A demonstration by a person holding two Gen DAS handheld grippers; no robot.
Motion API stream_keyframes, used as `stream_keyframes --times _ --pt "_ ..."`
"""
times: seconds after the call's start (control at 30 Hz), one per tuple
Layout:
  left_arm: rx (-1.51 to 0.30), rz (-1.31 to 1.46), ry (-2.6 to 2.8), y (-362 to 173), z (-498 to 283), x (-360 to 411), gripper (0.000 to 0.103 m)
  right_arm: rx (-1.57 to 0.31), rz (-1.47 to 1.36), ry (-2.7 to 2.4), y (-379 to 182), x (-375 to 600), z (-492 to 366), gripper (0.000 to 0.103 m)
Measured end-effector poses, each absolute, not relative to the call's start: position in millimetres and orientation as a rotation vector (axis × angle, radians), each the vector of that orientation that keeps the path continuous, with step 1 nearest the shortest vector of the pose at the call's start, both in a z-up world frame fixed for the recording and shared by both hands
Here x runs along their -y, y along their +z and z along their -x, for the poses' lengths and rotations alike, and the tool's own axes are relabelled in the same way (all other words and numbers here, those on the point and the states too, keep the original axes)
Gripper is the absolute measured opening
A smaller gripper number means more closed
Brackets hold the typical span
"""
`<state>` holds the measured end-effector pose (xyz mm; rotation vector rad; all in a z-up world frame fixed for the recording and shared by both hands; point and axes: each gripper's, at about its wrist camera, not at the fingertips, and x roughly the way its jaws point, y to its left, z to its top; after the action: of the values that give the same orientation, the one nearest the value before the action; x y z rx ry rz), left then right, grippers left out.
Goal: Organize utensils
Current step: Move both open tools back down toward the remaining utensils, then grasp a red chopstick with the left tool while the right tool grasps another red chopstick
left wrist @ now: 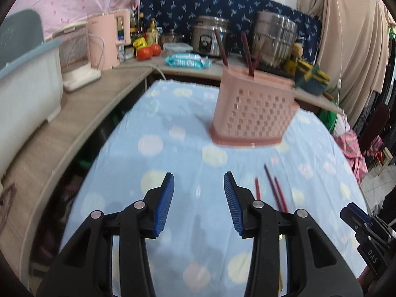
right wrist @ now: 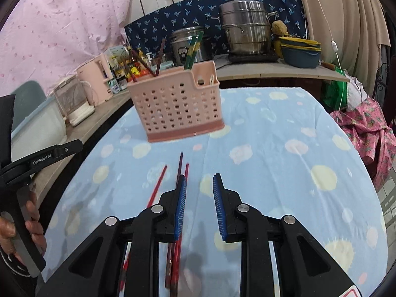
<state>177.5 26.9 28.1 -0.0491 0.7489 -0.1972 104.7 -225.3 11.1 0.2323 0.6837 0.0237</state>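
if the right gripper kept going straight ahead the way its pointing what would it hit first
Probably the pink utensil caddy, though it sits slightly left of the line. The open right gripper has only bare tablecloth ahead before that; depth is hard to judge.

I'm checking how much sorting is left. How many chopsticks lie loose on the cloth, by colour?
Bright red chopsticks: 2
Dark maroon chopstick: 1
Total loose on the blue cloth: 3
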Motion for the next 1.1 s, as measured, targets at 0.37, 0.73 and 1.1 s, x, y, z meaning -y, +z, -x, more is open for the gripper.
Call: stream_keyframes --times 0.37,0.73,1.1 --pt "-0.881 -0.073 -0.258 -37.0 -102.2 -6.5 0.053 -0.859 -0.218 0.090 -50.5 190.1 -37.0 0.023" --pt "-0.907 -0.109 -0.333 -46.6 -72.2 17.0 0.058 -0.877 -0.188 0.109 -59.9 174.5 -33.1 0.023" --pt "-0.910 -0.136 -0.367 -50.1 -64.2 30.6 0.064 -0.876 -0.185 0.078 -62.2 182.0 -33.7 0.007"
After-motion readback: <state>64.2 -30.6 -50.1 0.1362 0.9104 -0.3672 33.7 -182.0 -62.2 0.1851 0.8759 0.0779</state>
